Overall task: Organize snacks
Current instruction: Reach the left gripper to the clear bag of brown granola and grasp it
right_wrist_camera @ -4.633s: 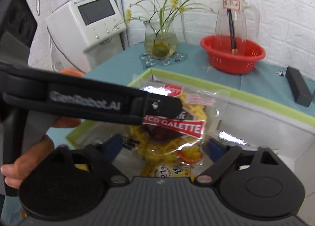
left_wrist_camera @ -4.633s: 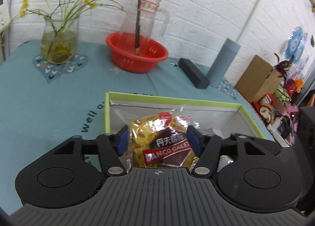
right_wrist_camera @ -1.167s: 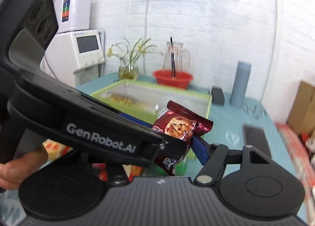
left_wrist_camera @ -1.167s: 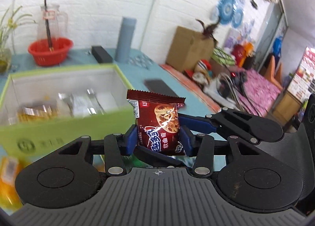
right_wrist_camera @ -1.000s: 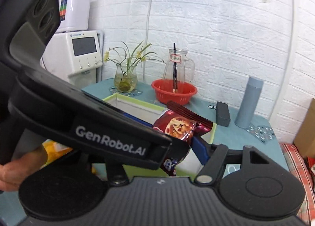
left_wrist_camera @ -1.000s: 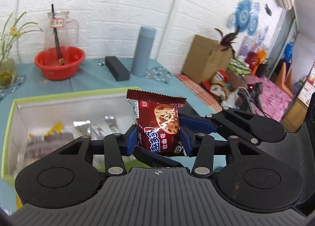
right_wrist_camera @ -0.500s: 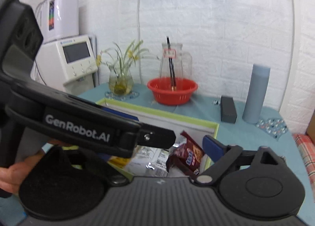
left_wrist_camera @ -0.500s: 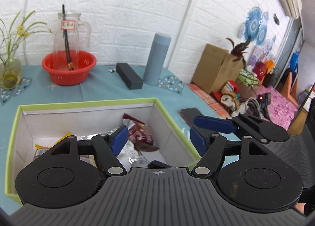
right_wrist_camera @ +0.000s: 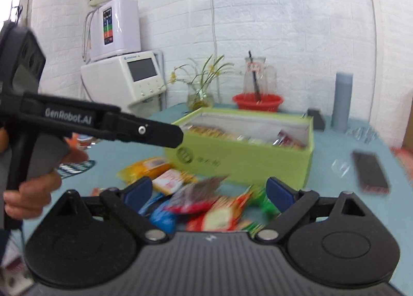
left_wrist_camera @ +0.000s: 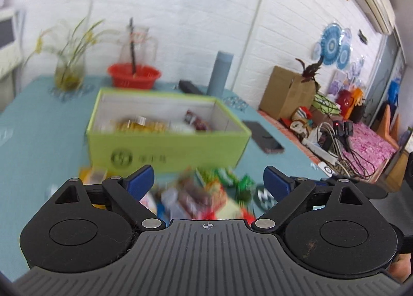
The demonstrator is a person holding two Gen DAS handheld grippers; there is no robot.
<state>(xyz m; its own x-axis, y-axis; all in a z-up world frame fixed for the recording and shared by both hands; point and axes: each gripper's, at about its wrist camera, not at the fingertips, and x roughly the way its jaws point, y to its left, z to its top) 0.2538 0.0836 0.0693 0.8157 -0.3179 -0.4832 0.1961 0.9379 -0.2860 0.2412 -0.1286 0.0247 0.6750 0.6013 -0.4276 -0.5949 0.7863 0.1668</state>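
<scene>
A: Left wrist view: left gripper (left_wrist_camera: 207, 180) jaws wide, nothing between the pads; they have just been opening. Right gripper (right_wrist_camera: 207, 194) likewise spread and empty, its jaws also just opened.

B: Where do the snacks lie?

A: Loose snack pile (left_wrist_camera: 204, 192) on the teal table (left_wrist_camera: 38, 128), directly ahead of and below both pairs of jaws, on the near side of the green box (left_wrist_camera: 165, 151). Box is beyond the pile, its long side facing the grippers.

B: Which hand is nearer?

A: Cannot separate them; pile sits centred between the fingers in both views. In the right wrist view an orange packet (right_wrist_camera: 147, 167) lies off to the left, long axis roughly across the frame, closer to the left gripper's side.

B: Counts?

A: One box, already holding several packets (right_wrist_camera: 206, 132). The exact number is blurred. Loose pile: several wrappers, too smeared to count. One phone (right_wrist_camera: 370, 169) on the table right of the box, well apart from the pile.

B: Judgement?

A: Next pick comes from the pile.
</scene>
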